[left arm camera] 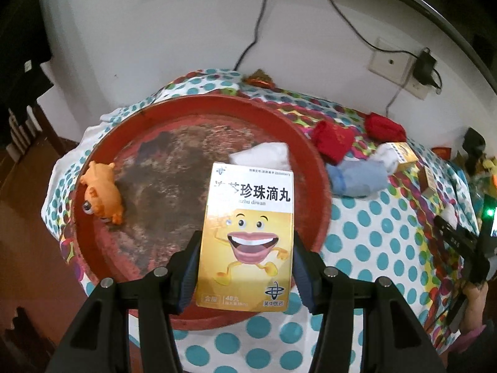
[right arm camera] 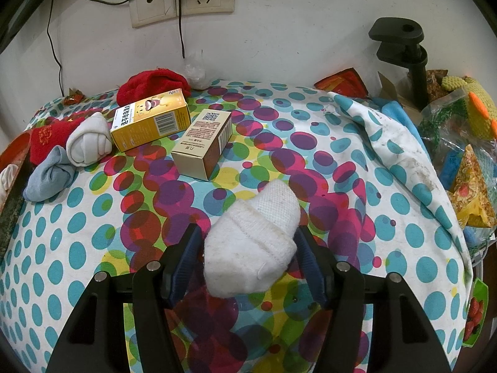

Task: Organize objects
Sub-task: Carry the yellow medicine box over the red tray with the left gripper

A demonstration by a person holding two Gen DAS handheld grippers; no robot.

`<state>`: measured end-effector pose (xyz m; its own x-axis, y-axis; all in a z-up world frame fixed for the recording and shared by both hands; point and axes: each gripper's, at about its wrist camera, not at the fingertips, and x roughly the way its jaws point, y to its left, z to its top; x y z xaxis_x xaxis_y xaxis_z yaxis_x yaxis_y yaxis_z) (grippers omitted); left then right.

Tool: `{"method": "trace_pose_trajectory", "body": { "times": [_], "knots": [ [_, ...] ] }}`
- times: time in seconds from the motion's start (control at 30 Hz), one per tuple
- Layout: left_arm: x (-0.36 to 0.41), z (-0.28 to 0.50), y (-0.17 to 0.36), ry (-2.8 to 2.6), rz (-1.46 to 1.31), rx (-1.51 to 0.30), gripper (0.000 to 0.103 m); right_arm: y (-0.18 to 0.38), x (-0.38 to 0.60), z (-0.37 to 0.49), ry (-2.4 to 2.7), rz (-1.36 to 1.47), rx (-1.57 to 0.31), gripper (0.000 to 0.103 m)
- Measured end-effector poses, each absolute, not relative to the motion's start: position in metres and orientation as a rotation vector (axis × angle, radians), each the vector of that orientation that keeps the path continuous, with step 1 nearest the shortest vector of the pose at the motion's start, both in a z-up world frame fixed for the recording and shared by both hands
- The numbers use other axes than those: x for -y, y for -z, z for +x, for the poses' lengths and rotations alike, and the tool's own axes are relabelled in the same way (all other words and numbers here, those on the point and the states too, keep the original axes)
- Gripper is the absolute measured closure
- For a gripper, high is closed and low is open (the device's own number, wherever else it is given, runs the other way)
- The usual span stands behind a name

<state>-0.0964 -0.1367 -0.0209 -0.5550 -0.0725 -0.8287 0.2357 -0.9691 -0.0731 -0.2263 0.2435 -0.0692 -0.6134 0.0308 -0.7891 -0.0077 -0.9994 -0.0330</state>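
Observation:
My left gripper (left arm camera: 245,267) is shut on a yellow medicine box (left arm camera: 248,217) with a smiling cartoon face, held upright above the near part of a round red tray (left arm camera: 102,248). In the tray lie an orange toy animal (left arm camera: 101,191) at the left and a white sock (left arm camera: 264,155) behind the box. My right gripper (right arm camera: 248,251) is shut on a rolled white sock (right arm camera: 251,242) just above the spotted tablecloth (right arm camera: 341,161). Left of it on the cloth lie a second yellow box (right arm camera: 152,121), a tan box (right arm camera: 205,143), a white sock ball (right arm camera: 88,140), a blue sock (right arm camera: 49,174) and red socks (right arm camera: 152,85).
The table stands against a white wall with sockets (right arm camera: 183,0) and hanging cables. A black clamp (right arm camera: 400,49) and snack bags (right arm camera: 466,155) crowd the right end. The tray's edge (right arm camera: 12,199) shows at the far left. A person's hand (left arm camera: 475,298) is at the right edge.

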Motion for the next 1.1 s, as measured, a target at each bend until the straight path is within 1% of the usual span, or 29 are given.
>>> {"method": "trace_pose_trajectory", "body": {
  "times": [0.4,1.1],
  "knots": [
    [0.183,-0.095,0.040,2.509,1.398,-0.336,0.049,0.070,-0.245,-0.226,-2.796,-1.371,0.042,0.042],
    [0.234,-0.098,0.061,2.413,1.422,-0.410,0.049,0.069,-0.247,-0.226,-2.790,-1.368,0.042,0.038]
  ]
}}
